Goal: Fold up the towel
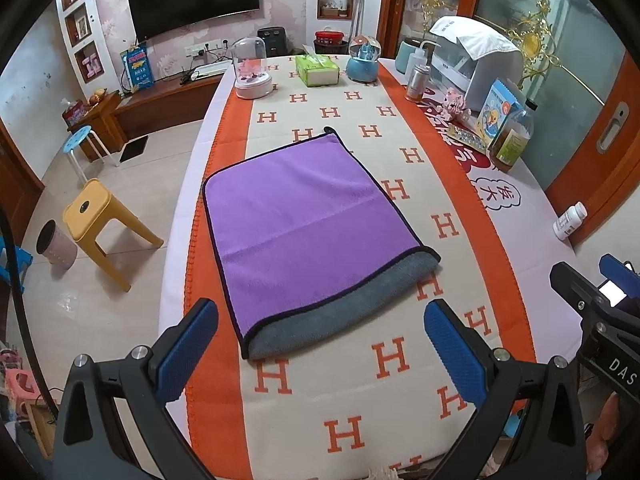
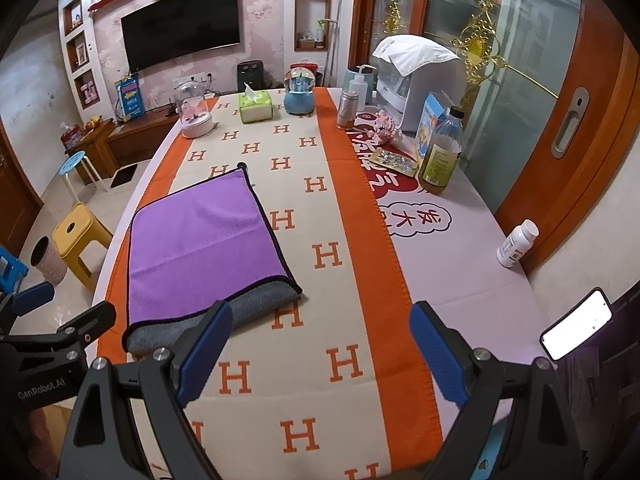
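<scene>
A purple towel (image 1: 304,224) with a dark edge lies flat on the H-patterned table cloth (image 1: 360,400), folded over so its grey underside (image 1: 340,320) shows along the near edge. It also shows in the right wrist view (image 2: 204,244). My left gripper (image 1: 320,348) is open and empty, above the cloth just short of the towel's near edge. My right gripper (image 2: 320,348) is open and empty, to the right of the towel's near corner. The right gripper also shows at the right edge of the left wrist view (image 1: 592,300).
At the far end stand a glass dome (image 1: 250,68), a tissue box (image 1: 318,70) and a snow globe (image 1: 363,60). Along the right side are a white appliance (image 1: 480,64), an oil bottle (image 1: 512,136), a small box (image 1: 496,112) and a white pill bottle (image 1: 570,220). A yellow stool (image 1: 96,224) stands left of the table.
</scene>
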